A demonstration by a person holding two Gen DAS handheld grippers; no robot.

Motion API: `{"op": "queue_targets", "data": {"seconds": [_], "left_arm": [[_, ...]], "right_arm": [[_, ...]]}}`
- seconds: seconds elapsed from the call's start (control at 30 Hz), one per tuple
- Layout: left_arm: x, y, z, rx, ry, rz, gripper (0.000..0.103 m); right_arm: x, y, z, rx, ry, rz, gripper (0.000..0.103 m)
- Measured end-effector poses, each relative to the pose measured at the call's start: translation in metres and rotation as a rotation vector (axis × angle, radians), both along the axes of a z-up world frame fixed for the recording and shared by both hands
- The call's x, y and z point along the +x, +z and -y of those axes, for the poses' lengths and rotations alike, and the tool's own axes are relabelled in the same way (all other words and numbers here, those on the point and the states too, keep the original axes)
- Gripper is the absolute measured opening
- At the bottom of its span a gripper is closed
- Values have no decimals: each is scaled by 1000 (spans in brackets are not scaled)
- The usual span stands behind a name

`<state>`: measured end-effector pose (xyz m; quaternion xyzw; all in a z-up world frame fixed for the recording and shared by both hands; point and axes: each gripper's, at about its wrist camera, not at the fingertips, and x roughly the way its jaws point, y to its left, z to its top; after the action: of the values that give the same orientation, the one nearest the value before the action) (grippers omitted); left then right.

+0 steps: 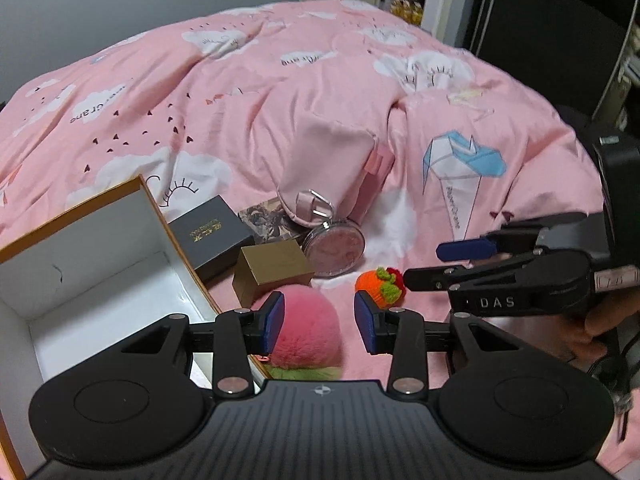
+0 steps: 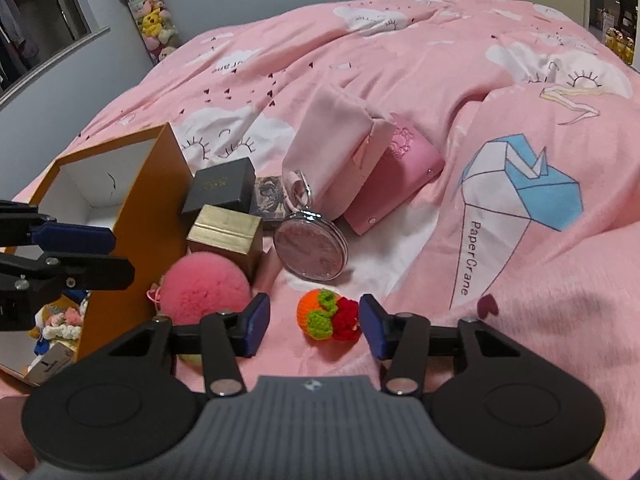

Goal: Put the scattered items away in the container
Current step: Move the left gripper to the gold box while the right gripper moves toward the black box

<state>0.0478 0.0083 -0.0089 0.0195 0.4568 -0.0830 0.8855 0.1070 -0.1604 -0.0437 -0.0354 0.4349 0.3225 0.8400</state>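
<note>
Box (image 1: 100, 264): open rectangular card carton at far left on the bed; orange outside, plain white inside, thin straight walls, nothing visible on the floor of it that shows.
Black case (image 2: 220, 192): small matte cuboid with gold print on the lid, just right of the box.
Gold case (image 2: 226, 232): small cube with a brushed metallic sheen, in front of the black case, touching the pompom behind.
Left gripper (image 1: 319, 322): jaws apart, blue flat pads on black arms; the left pad overlaps the pompom's edge, the right pad is clear of it, nothing clamped.
Pompom (image 1: 308, 336): round, fluffy pink fur ball beside the box's right wall, green fuzz beneath it.
Compact (image 2: 310, 246): flat clear disc with a metal rim and pink glittery fill, leaning by a soft pink pouch (image 2: 332, 148).
Crochet fruit (image 2: 328, 314): knitted orange ball with green leaves and a red knot, lying on the quilt.
Right gripper (image 2: 315, 326): jaws apart, one pad on each side of the crochet fruit, neither pressing on it.
Quilt (image 2: 540, 280): rumpled pink cotton, cloud and paper-crane print.
</note>
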Motion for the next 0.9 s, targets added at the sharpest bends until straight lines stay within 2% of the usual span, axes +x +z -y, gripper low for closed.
{"op": "queue_targets", "data": {"seconds": [0.27, 0.37, 0.43, 0.57, 0.77, 0.9], "left_arm": [[19, -24, 25, 174, -102, -34, 47], [26, -32, 28, 199, -102, -41, 47], [31, -35, 27, 222, -103, -37, 47], [41, -39, 27, 333, -149, -21, 47], [55, -46, 25, 432, -281, -38, 48], [62, -53, 25, 481, -413, -49, 52]], "right_arm": [[14, -1, -14, -76, 113, 51, 52], [22, -6, -19, -87, 124, 63, 52], [27, -11, -22, -85, 128, 57, 52], [38, -21, -27, -66, 136, 16, 52], [49, -26, -37, -39, 167, -10, 52], [56, -31, -40, -19, 167, -33, 52]]}}
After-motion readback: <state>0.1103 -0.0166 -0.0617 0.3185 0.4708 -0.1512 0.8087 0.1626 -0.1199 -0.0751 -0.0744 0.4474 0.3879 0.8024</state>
